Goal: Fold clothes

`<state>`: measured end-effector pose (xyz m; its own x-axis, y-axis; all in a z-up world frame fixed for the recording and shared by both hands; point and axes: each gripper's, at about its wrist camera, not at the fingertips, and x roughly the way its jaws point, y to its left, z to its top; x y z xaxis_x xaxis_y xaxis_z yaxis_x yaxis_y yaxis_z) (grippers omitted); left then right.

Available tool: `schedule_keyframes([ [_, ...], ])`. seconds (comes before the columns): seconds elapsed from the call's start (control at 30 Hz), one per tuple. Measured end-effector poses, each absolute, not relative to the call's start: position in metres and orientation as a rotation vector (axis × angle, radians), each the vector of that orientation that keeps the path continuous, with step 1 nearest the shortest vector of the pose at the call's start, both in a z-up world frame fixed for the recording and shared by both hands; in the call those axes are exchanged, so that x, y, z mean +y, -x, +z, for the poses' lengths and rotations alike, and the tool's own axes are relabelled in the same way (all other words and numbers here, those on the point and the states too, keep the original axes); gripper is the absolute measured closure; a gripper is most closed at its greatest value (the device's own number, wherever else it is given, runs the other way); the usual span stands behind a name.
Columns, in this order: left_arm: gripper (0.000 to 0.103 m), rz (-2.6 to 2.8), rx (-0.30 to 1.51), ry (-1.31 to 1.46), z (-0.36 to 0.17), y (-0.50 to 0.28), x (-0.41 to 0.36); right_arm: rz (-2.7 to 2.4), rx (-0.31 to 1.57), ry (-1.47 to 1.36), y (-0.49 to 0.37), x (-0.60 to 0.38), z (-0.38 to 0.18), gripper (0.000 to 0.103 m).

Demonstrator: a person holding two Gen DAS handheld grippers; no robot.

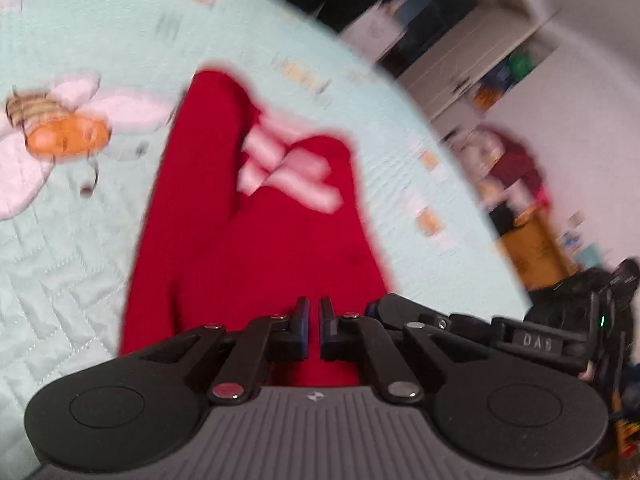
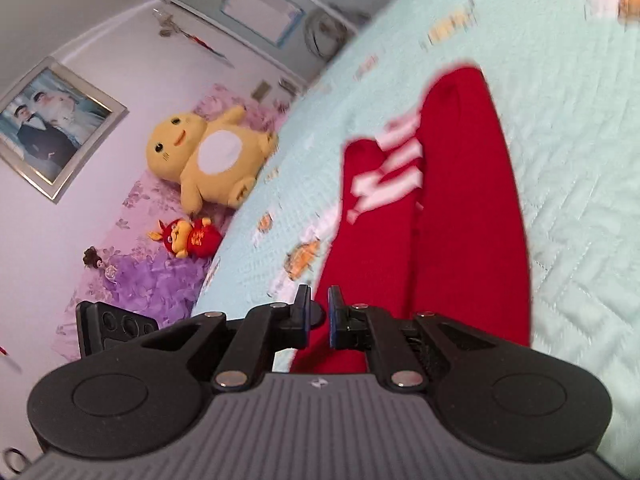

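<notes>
A bedroom: a pale mint quilted bedspread (image 1: 60, 272) printed with a bee and pink flower petals covers the bed, with white walls behind. On it lies a red garment (image 1: 256, 248) with white lettering across it, folded into a long narrow shape whose long axis runs straight away from both cameras, the near end under the grippers and the far end rounded off toward the middle of the bed. The white letters are too blurred to read in either view. The left gripper (image 1: 314, 320) hangs over the near end of the garment with its jaws drawn together to a thin slit; red cloth shows behind that slit, but whether any is pinched I cannot tell. The right gripper (image 2: 319, 312) has its jaws almost together at the garment's near left edge, and again a grip cannot be made out. In the left wrist view the right gripper's arm bears the letters "DAB". Bare bedspread lies open on both long sides of the garment and beyond its far end. Past the bed's edge a yellow plush toy (image 2: 212, 156) and a small red plush toy (image 2: 188, 236) sit on a purple floral sheet (image 2: 140, 280), below a framed photograph (image 2: 52, 128).
</notes>
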<state>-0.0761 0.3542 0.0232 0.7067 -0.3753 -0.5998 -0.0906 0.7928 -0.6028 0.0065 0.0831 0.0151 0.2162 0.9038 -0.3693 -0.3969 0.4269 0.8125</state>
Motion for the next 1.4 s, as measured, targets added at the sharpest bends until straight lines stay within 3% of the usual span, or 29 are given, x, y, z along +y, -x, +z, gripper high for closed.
schedule_keyframes([
  [0.03,0.098,-0.173,0.795,0.654,0.012,0.072,0.356,0.987,1.006,-0.622,-0.017,0.087,0.000,0.102],
  [0.07,0.098,-0.185,0.771,0.673,0.006,0.074,0.358,0.950,1.036,-0.565,-0.023,0.090,-0.016,0.103],
  [0.33,0.096,-0.109,0.740,0.446,0.021,0.082,0.328,1.049,0.959,-0.642,-0.026,0.085,-0.042,0.103],
  [0.5,0.096,-0.028,0.747,0.225,0.032,0.080,0.297,0.992,0.939,-0.571,-0.014,0.089,-0.019,0.103],
  [0.53,0.096,-0.025,0.747,0.211,0.032,0.080,0.296,0.977,0.928,-0.551,-0.011,0.090,-0.010,0.098],
  [0.6,0.096,-0.024,0.748,0.209,0.031,0.080,0.297,0.955,0.919,-0.516,-0.009,0.092,-0.003,0.098],
  [0.63,0.096,-0.024,0.749,0.212,0.030,0.080,0.298,0.943,0.922,-0.496,-0.009,0.093,-0.004,0.103],
  [0.83,0.096,-0.023,0.754,0.197,0.032,0.078,0.294,0.907,0.948,-0.570,-0.019,0.084,-0.017,0.103],
  [0.9,0.096,-0.022,0.752,0.194,0.032,0.077,0.292,0.919,0.929,-0.596,-0.014,0.080,-0.011,0.098],
  [1.2,0.096,-0.021,0.749,0.200,0.032,0.077,0.292,0.865,0.923,-0.560,-0.013,0.075,-0.018,0.103],
  [1.23,0.096,-0.021,0.749,0.199,0.032,0.077,0.292,0.866,0.913,-0.554,-0.011,0.076,-0.015,0.098],
  [1.33,0.096,-0.018,0.747,0.200,0.032,0.078,0.291,0.881,0.892,-0.548,-0.007,0.077,-0.014,0.098],
  [1.4,0.096,-0.017,0.748,0.202,0.031,0.077,0.291,0.877,0.886,-0.546,-0.008,0.076,-0.020,0.103],
])
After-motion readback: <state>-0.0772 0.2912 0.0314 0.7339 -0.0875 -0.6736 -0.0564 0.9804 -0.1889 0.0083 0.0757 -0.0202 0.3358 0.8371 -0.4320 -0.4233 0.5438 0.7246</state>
